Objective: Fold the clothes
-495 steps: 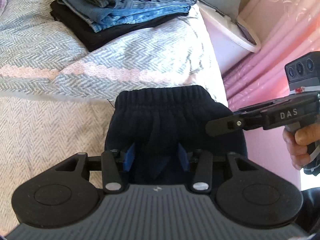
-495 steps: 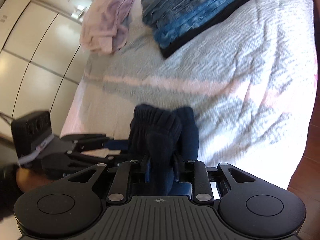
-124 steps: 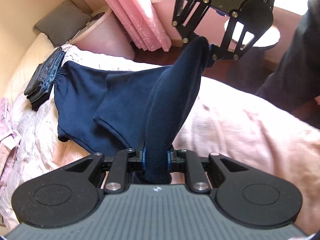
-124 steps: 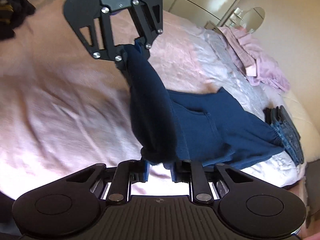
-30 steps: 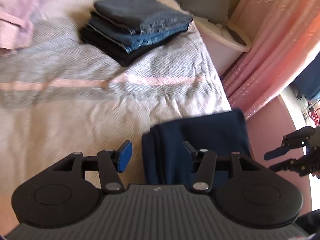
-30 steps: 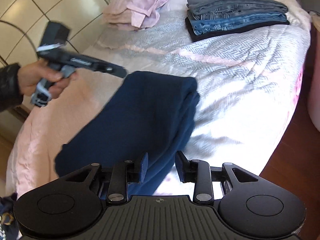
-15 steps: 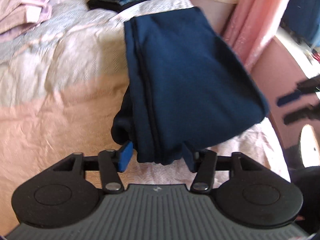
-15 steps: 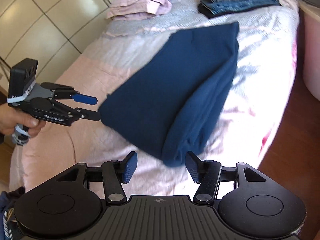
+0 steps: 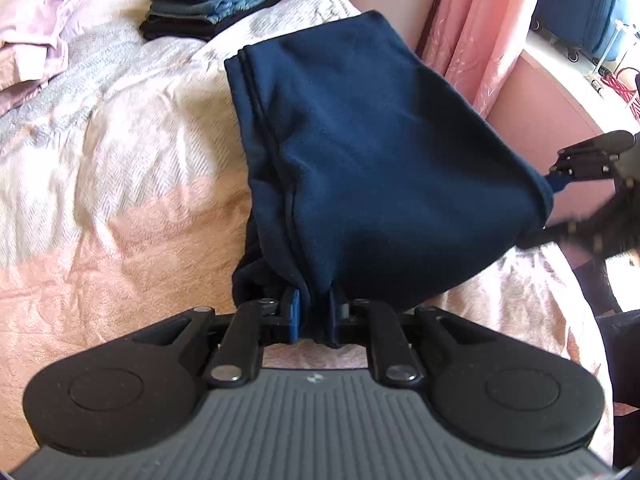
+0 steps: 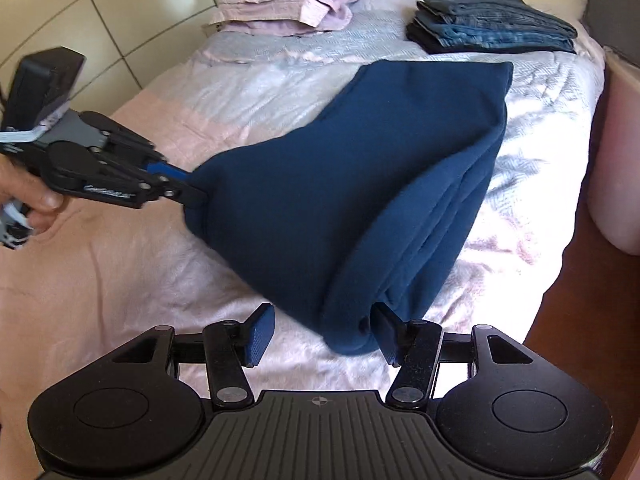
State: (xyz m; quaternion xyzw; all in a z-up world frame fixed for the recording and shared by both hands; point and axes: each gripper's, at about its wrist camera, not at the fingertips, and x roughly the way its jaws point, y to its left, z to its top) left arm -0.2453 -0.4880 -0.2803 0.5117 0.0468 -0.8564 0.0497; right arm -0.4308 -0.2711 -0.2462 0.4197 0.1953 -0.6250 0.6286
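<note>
Over on the left, a hand (image 10: pixel 24 196) grips the left gripper (image 9: pixel 314 314), whose jaws are closing on a bunched corner of the folded navy garment (image 9: pixel 372 160); the cloth is pinched between the blue pads, with very little gap left. In the right wrist view that same gripper meets the garment's left near corner, and the fabric there is lifted off the bed (image 10: pixel 132 264) and drawn to a point.

The garment itself lies in the middle of the bed, folded into a thick stack with its layered edges showing along one side. Its far end rests flat on the pale bedspread, while its near end is raised.

Further right, the right gripper (image 10: pixel 324 330) sits at the garment's other near corner. Its jaws stand fairly wide: the right pad is against the rolled edge of the cloth, the left pad is apart from it, so the corner is between them but not pinched.

Beyond, at the head of the bed, a heap of pale lilac clothing (image 10: pixel 292 4) lies to the left and a neat stack of folded jeans (image 10: pixel 492 20) to the right. Pink curtains (image 9: pixel 472 36) hang past the bed's edge.
</note>
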